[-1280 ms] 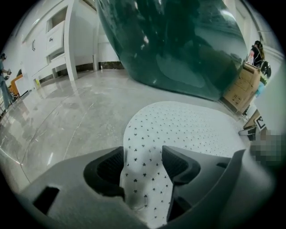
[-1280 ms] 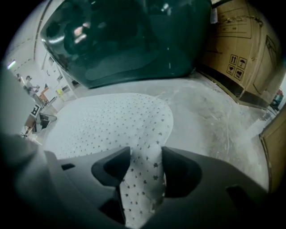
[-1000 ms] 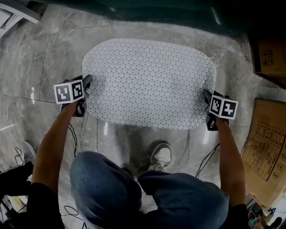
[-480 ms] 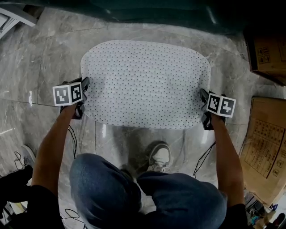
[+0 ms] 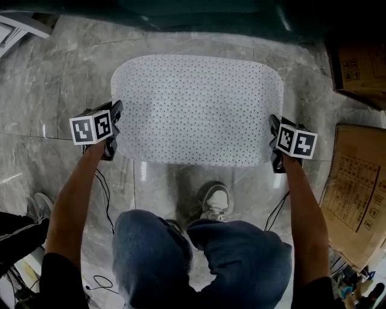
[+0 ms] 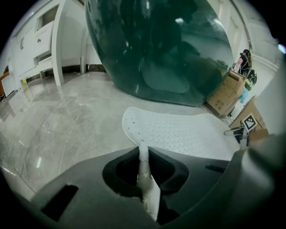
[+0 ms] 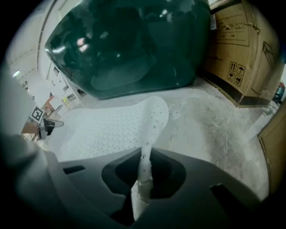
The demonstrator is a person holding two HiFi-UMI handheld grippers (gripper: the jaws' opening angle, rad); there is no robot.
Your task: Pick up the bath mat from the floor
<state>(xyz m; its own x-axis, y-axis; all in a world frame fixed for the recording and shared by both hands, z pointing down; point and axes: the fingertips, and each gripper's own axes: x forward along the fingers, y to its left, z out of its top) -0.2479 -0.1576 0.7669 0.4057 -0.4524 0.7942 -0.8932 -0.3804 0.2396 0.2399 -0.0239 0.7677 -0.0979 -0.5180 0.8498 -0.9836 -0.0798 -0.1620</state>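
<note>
The white bath mat (image 5: 196, 105), dotted with small holes, is stretched between my two grippers over the marble floor. Its near edge hangs above the floor; the far end droops toward the dark tub. My left gripper (image 5: 114, 121) has just been closing, and the mat's left edge is pinched between its pads. In the left gripper view the thin white edge stands up between the jaws of the left gripper (image 6: 143, 156), and the mat (image 6: 178, 132) spreads beyond them. My right gripper (image 5: 274, 136) is shut on the mat's right edge. That edge rises out of the right gripper (image 7: 145, 167) toward the mat (image 7: 111, 127).
A dark green tub (image 5: 211, 12) stands just past the mat. Cardboard boxes (image 5: 359, 60) and a flat carton (image 5: 353, 193) sit at the right. The person's shoe (image 5: 216, 202) is below the mat's near edge. Cables (image 5: 105, 193) trail on the floor. A white cabinet (image 6: 40, 49) stands at the left.
Both grippers have risen with the mat's side edges in them. The near edge has come up off the floor and pulled straighter; the person has straightened up a little.
</note>
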